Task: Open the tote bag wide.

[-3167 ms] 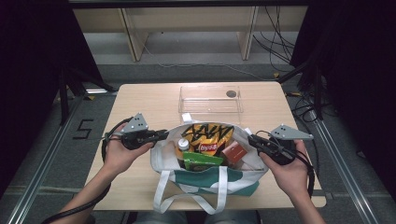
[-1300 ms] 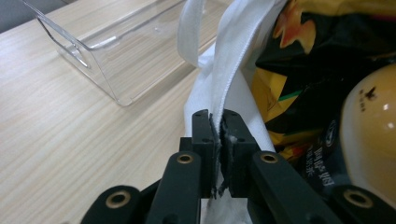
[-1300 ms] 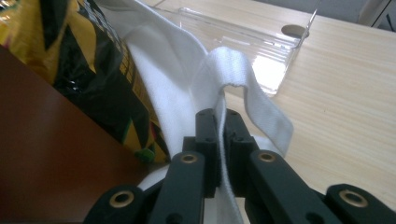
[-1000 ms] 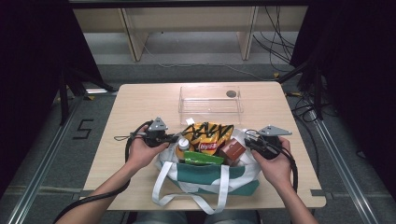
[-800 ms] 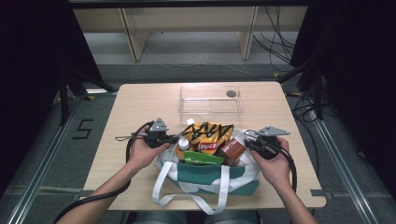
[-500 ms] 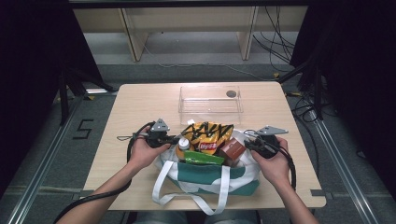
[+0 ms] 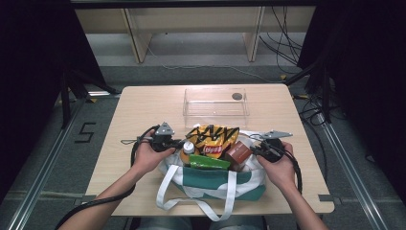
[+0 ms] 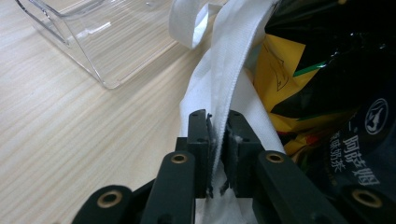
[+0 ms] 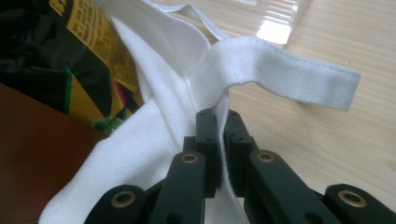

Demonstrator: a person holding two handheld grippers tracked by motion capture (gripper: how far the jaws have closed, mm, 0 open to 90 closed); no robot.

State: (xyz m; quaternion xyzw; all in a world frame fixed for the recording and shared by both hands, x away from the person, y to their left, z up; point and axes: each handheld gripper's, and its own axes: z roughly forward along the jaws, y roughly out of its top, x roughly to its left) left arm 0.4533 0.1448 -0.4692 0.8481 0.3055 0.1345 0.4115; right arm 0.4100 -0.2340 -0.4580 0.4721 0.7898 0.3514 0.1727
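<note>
A white and green tote bag (image 7: 210, 179) stands at the table's near edge, full of snacks. A black and yellow chip bag (image 7: 210, 136) sticks out of it, beside a brown pack (image 7: 238, 152), a green packet (image 7: 206, 163) and a white-capped bottle (image 7: 188, 148). My left gripper (image 7: 179, 143) is at the bag's left rim (image 8: 224, 70). Its jaws have just been opening a little, and the white cloth still runs between them with a small gap (image 8: 218, 119). My right gripper (image 7: 253, 148) is shut on the right rim, just below a white handle strap (image 9: 280, 74).
A clear plastic box (image 7: 215, 100) lies on the table behind the bag, with a small dark round thing (image 7: 237, 96) at its right end. The bag's front handles hang over the wooden table's (image 7: 143, 105) near edge.
Since the earliest frame both hands have come in from beside the bag to its rim. Over the last second the right hand has sunk slightly and the left has kept still.
</note>
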